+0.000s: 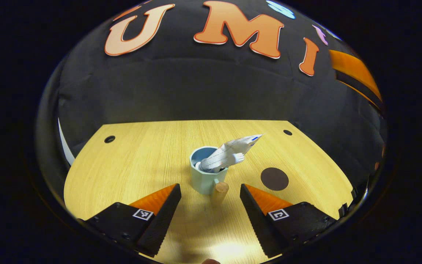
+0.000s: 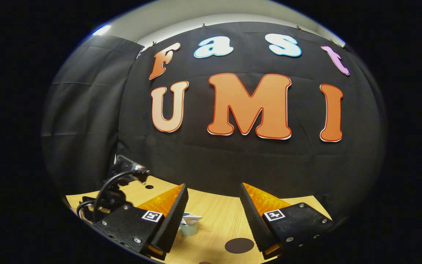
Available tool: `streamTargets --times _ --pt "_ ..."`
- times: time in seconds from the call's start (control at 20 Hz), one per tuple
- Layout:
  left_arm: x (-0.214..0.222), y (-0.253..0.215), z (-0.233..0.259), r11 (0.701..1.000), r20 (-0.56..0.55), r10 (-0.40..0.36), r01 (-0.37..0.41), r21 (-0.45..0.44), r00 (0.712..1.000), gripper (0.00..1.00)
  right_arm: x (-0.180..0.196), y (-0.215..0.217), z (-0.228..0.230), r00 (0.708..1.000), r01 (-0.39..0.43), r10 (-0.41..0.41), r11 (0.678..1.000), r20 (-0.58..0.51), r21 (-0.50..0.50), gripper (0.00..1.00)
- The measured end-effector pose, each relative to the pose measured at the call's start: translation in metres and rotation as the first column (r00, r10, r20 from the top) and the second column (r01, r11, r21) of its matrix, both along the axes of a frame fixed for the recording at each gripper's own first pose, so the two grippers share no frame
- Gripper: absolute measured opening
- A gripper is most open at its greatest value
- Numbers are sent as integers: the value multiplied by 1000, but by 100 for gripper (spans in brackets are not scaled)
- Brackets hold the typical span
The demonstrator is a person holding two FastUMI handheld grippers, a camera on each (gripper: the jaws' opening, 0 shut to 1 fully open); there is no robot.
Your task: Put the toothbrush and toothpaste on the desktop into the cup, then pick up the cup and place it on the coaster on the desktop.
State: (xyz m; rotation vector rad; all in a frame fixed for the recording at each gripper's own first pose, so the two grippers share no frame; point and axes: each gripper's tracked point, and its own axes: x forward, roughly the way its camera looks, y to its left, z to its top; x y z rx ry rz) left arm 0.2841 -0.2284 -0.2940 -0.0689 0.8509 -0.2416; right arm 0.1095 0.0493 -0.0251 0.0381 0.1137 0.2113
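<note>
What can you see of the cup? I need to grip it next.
The cup is a pale blue mug with a faceted rim and a wooden-looking handle pointing toward the left gripper. It stands upright on the wooden desktop, left of the dark round coaster. A white toothpaste tube leans out of it to the right.

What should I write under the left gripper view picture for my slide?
Open left claw faces the blue cup holding the toothpaste, with the dark coaster waiting nearby on the desktop.
</note>
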Motion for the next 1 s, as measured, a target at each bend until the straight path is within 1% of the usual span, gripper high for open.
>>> streamTargets --times 0.15,0.4,0.5,0.65,0.75,0.85,0.9,0.95,1.0 --pt "8 -2 -4 1000 -75 2 -2 0 997 98 -14 -7 -2 1000 -5 5 999 -5 -43 85" --pt "17 -8 -23 996 -195 -4 21 82 981 98 -37 -13 -2 1000 -30 30 996 1 -80 86" --pt "21 -6 -30 993 -224 16 12 121 975 97 -47 -19 -7 1000 -27 26 996 -9 -80 87" --pt "19 -12 -41 992 -295 35 3 130 955 98 -60 -19 -18 999 -40 39 996 -17 -78 88" --pt "20 -10 -47 988 -329 54 -3 154 943 98 -66 -22 -28 999 -43 41 996 -33 -79 88" --pt "27 -8 -48 983 -337 79 -17 183 938 94 -73 -24 -31 998 -50 47 995 -35 -83 89" --pt "29 -8 -48 981 -342 81 -16 191 936 89 -76 -26 -32 998 -51 48 995 -35 -86 89" --pt "28 -9 -49 980 -355 81 -10 198 931 87 -80 -28 -33 998 -49 46 995 -35 -87 90" --pt "30 -10 -48 977 -363 86 -8 212 928 79 -82 -29 -35 998 -51 48 995 -36 -89 90"
